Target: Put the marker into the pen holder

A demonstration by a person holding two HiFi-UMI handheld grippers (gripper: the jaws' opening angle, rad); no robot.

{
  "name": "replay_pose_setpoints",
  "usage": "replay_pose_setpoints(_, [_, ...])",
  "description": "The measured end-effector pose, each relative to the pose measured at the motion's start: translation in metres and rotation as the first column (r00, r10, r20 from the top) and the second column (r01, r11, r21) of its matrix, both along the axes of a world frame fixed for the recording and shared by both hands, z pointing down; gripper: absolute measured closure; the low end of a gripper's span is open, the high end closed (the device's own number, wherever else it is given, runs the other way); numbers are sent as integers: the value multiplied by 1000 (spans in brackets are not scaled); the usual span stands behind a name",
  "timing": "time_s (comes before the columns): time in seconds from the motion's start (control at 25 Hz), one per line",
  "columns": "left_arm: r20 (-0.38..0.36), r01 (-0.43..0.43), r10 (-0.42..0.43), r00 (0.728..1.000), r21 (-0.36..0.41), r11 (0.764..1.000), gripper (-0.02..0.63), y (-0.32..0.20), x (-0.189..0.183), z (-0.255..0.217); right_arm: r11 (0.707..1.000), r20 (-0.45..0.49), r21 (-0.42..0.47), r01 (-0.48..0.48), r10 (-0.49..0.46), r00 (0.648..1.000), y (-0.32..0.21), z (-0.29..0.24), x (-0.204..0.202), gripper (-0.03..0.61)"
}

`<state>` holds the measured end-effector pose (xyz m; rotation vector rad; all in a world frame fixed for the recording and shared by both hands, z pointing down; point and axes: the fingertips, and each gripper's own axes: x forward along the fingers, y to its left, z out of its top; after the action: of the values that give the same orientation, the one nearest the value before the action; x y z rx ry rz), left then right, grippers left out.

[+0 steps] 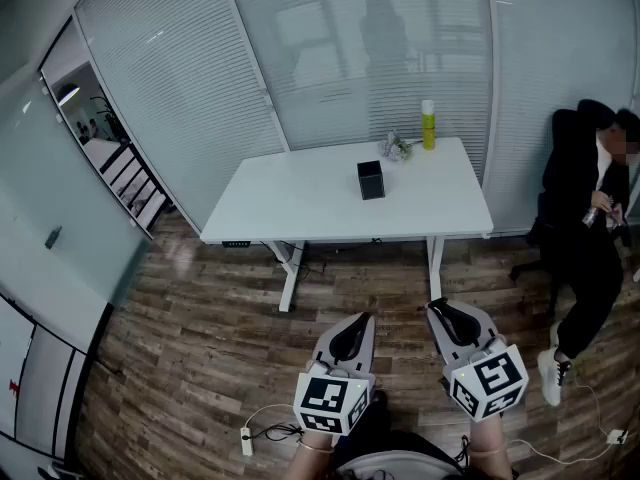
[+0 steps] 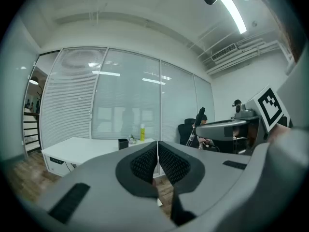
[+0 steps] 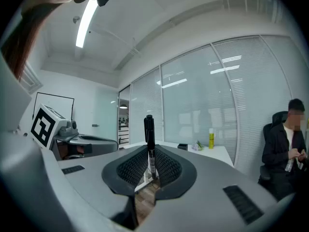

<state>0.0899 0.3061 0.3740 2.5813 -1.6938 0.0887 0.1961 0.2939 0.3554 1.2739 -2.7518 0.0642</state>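
Far from pen holder point(image 1: 371, 181), marker point(image 3: 148, 132) clamped in right fingers point(image 3: 131, 168); left fingers point(image 2: 141, 164) together, empty.

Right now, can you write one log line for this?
right gripper: shut on black marker, upright | left gripper: shut, empty | pen holder: on white table, not reached

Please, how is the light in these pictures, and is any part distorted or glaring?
Head view: soft indoor light, faint reflections on the glass wall, lines bending toward the edges. Left gripper view: strong fisheye, dark corners, a bright ceiling lamp glaring. Right gripper view: same fisheye; the marker between the jaws looks sharp.
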Motion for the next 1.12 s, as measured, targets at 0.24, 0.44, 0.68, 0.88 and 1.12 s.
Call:
replay_pose_setpoints(0.24, [-5, -9, 9, 1000, -6, 1000, 591, -24, -7, 2, 1000, -19, 2, 13, -13, 1000, -22, 2, -13, 509])
replay_pose_setpoints(0.44, [-9, -20, 20, 1000, -20, 1000, 591, -50, -17, 7, 1000, -45, -4, 4, -4, 999, -51, 8, -25, 509])
replay_pose_setpoints(0.68, [-12, -22, 22, 1000, -30, 999, 591, -81, -38, 11, 1000, -69, -3, 0, 0, 998, -84, 10, -45, 511])
replay_pose_setpoints(0.88, [-21, -27, 26, 999, -28, 999, 591, -107, -58, 12, 1000, -95, 5, -30, 30, 995, -110, 12, -59, 511])
replay_pose_setpoints(1.12, [-27, -47, 46, 999, -23, 999, 591, -140, -74, 11, 999, -116, -2, -54, 53, 992, -143, 14, -74, 511])
